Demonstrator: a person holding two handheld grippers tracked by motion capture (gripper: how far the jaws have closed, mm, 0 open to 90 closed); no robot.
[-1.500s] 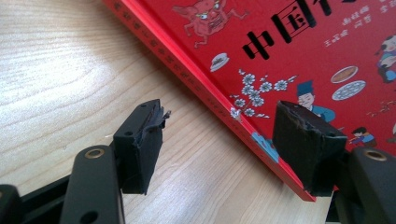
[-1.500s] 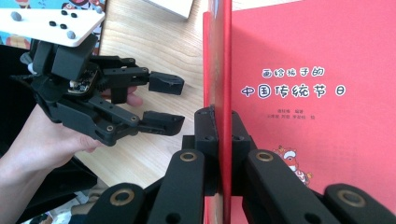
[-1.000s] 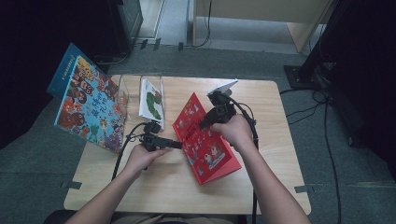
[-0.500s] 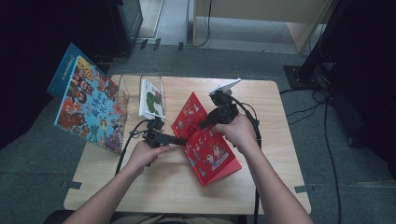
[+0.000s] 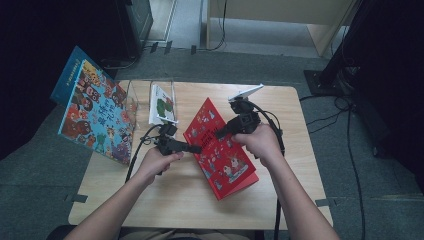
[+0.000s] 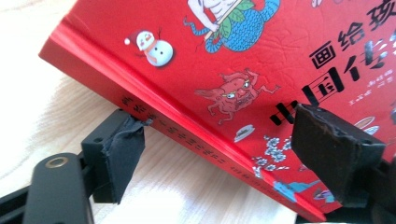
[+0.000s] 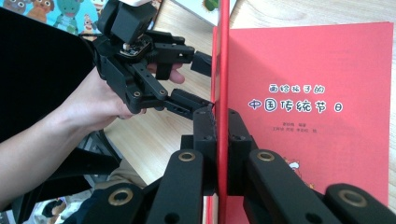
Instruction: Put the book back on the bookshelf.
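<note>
With the right tongs (image 7: 221, 135) clamped on the red book's (image 5: 220, 147) lifted cover and the left tongs (image 6: 233, 158) just opened, apart around its spine: opening begun, not finished.

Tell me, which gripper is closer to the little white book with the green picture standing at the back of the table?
The left gripper. It sits just in front of the white book, by the red book's spine, jaws just opened wider. The right gripper is farther off, clamped on the red cover.

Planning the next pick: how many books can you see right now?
3. The red book lies mid-table with its cover lifted; the green-and-white book stands in the clear holder; the big blue book leans at the table's left edge. Others may be hidden behind it.
</note>
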